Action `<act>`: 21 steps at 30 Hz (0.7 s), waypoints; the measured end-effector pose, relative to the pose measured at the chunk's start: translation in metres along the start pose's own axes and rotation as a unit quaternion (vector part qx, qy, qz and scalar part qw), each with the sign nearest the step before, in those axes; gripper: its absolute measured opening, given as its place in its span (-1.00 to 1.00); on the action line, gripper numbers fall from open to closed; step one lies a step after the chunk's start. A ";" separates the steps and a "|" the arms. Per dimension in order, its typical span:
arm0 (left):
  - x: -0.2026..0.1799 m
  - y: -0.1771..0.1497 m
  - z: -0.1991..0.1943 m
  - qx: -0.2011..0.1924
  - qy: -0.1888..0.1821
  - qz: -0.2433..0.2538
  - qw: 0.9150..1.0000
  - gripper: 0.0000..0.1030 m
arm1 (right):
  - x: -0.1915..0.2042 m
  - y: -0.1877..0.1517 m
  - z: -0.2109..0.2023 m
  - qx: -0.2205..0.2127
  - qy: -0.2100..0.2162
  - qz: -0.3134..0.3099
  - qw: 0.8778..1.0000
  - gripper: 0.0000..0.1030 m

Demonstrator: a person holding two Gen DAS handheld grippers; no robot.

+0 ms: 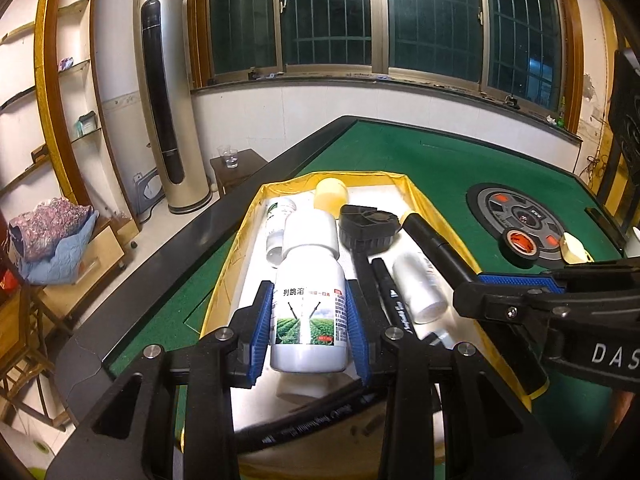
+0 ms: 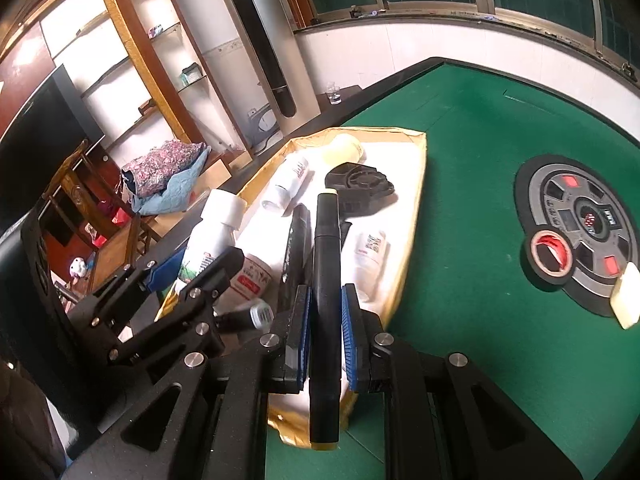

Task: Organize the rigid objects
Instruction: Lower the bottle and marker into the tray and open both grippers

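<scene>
My left gripper [image 1: 310, 320] is shut on a white labelled bottle [image 1: 308, 292] and holds it over the yellow-rimmed tray [image 1: 424, 200]; the bottle also shows in the right wrist view [image 2: 210, 236]. My right gripper [image 2: 325, 330] is shut on a long black marker [image 2: 326, 280] with a yellow tip, held above the tray's [image 2: 416, 196] near end; this marker shows in the left wrist view [image 1: 436, 246]. In the tray lie small white bottles [image 1: 418, 286], other black markers [image 1: 390, 296], a black plastic part [image 1: 368, 226] and a yellow ball [image 1: 331, 196].
The tray sits on a green felt table [image 1: 432, 160] with a black edge. To the right are a round grey centre panel [image 2: 580, 220], a black tape roll [image 2: 550, 254] and a cream block [image 2: 626, 300]. A chair and shelves stand left of the table.
</scene>
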State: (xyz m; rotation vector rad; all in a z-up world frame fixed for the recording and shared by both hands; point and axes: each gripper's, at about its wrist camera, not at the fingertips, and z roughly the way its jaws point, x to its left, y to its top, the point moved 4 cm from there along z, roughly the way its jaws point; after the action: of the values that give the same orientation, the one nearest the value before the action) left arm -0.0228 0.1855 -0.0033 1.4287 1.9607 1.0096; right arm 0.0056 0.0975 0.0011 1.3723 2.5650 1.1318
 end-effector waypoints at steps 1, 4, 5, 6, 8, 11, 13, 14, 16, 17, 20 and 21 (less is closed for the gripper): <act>0.001 0.000 0.002 0.001 0.001 0.001 1.000 -0.37 | 0.002 0.000 0.003 0.002 -0.001 0.000 1.000 -0.74; 0.005 0.000 0.009 0.007 0.005 0.003 1.000 -0.37 | 0.003 0.000 0.008 0.007 -0.002 -0.001 1.000 -0.74; 0.007 -0.001 0.013 0.011 0.007 0.004 1.000 -0.37 | 0.002 0.000 0.009 0.008 -0.002 -0.001 1.000 -0.74; 0.008 -0.001 0.014 0.012 0.007 0.003 1.000 -0.37 | 0.002 0.000 0.011 0.010 -0.002 -0.001 1.000 -0.74; 0.010 0.001 0.017 0.015 0.004 -0.002 1.000 -0.37 | 0.003 0.001 0.015 0.012 -0.006 -0.001 1.000 -0.74; 0.010 0.003 0.021 0.018 0.011 0.005 1.000 -0.37 | 0.001 0.003 0.017 0.015 -0.010 0.000 1.000 -0.74; 0.009 0.005 0.023 0.023 0.006 0.006 1.000 -0.37 | 0.000 0.006 0.021 0.017 -0.015 0.000 1.000 -0.74; 0.009 0.006 0.024 0.025 0.005 0.008 1.000 -0.37 | -0.001 0.007 0.023 0.018 -0.018 0.000 1.000 -0.74; 0.008 0.007 0.027 0.028 0.007 0.011 1.000 -0.37 | -0.002 0.009 0.027 0.022 -0.023 0.001 1.000 -0.74; 0.007 0.008 0.028 0.029 0.007 0.012 0.999 -0.37 | -0.002 0.010 0.028 0.023 -0.023 0.002 0.999 -0.74; 0.007 0.008 0.031 0.032 0.008 0.015 0.999 -0.37 | -0.003 0.011 0.031 0.023 -0.024 0.001 0.999 -0.74; 0.008 0.008 0.033 0.037 0.007 0.014 0.999 -0.37 | -0.003 0.012 0.031 0.023 -0.026 -0.001 0.999 -0.74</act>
State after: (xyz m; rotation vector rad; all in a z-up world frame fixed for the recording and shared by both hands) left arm 0.0046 0.2031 -0.0166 1.4952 2.0126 0.9716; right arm 0.0259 0.1177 -0.0155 1.3895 2.5705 1.0288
